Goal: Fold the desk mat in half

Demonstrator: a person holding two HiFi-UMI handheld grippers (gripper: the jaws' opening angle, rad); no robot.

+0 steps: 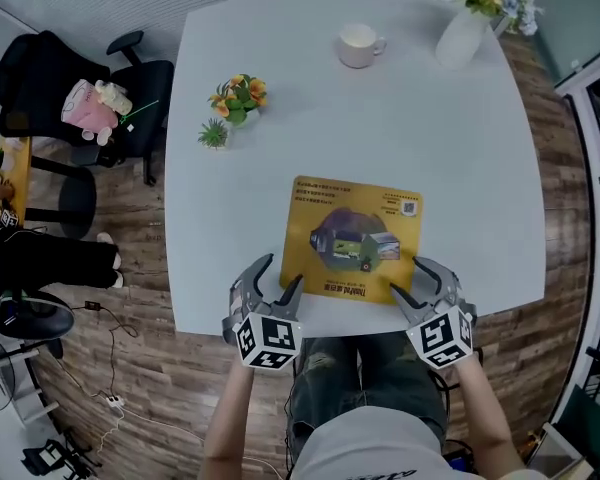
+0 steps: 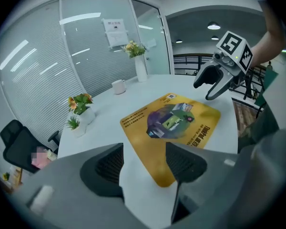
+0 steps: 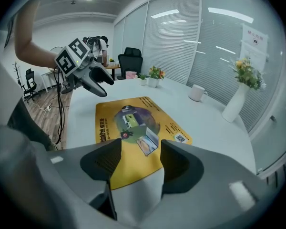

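Both wide open, empty: left gripper (image 1: 283, 270), right gripper (image 1: 405, 275) over desk mat (image 1: 355, 238) corners; ceiling lights (image 2: 213, 26) only in gripper views.

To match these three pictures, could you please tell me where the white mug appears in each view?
Head view: the white mug sits top centre, on the table's far side.
Left gripper view: mug left of centre, beyond the yellow desk mat.
Right gripper view: mug right of centre, beyond the mat.
Shared landmark: the white flower vase beside it.
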